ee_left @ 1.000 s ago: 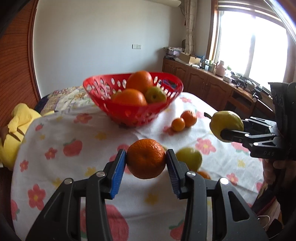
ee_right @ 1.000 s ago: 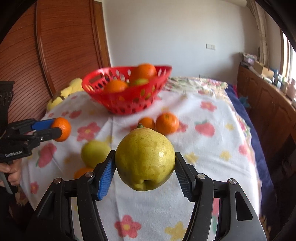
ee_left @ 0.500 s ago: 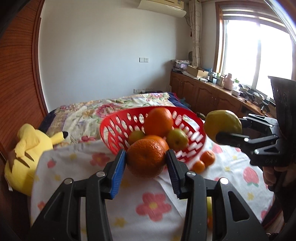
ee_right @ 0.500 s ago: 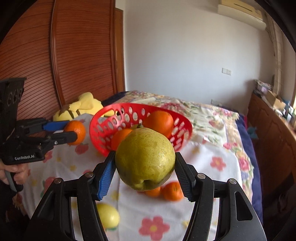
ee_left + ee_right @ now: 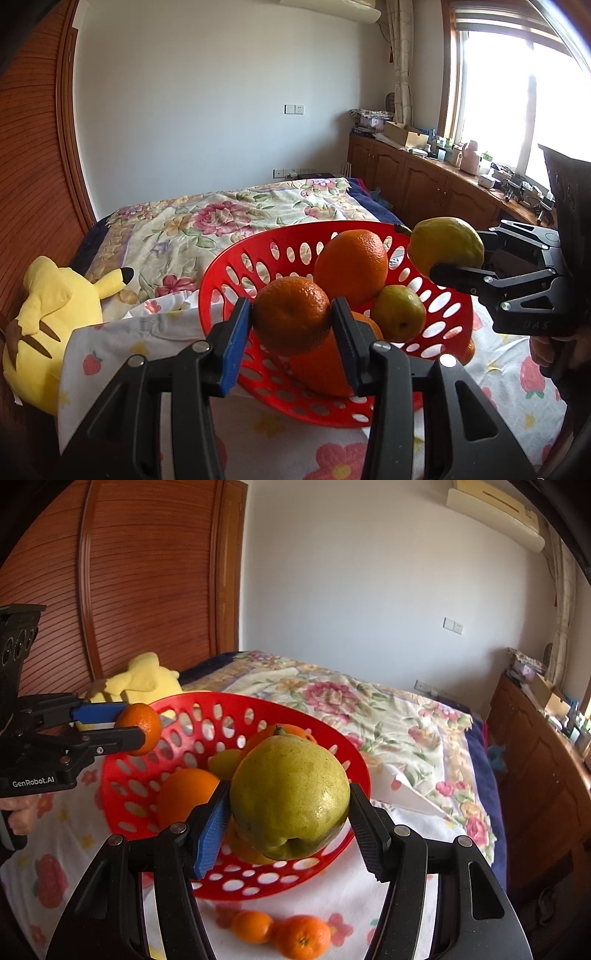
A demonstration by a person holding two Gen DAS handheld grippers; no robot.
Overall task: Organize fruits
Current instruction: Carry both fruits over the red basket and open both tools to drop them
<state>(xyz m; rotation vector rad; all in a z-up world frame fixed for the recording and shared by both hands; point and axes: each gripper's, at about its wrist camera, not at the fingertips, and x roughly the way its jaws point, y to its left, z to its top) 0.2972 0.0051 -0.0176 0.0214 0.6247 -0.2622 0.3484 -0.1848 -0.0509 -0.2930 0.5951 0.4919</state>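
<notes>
Basket (image 5: 221,284), red plastic w/ holes, sits just beyond both sets of fingers on the flowered worktop (image 5: 388,915); already holds two oranges and a small green fruit.

Pear (image 5: 290,795) is pinched across its widest part by the right gripper (image 5: 288,827), held over the basket's near rim. Looks heavy-ish, firm, waxy skin, prob. bruises if dropped, so lower it in, don't release high.

Orange (image 5: 291,319) is clamped between the left gripper (image 5: 291,345) fingers, over the rim on its side. Round, pebbly peel, grips fine at the middle.

Two small oranges (image 5: 280,932) lie on the cloth below the right fingers.

Writing: "GenRobot.AI" on the left gripper body; "DAS" on the right.
</notes>
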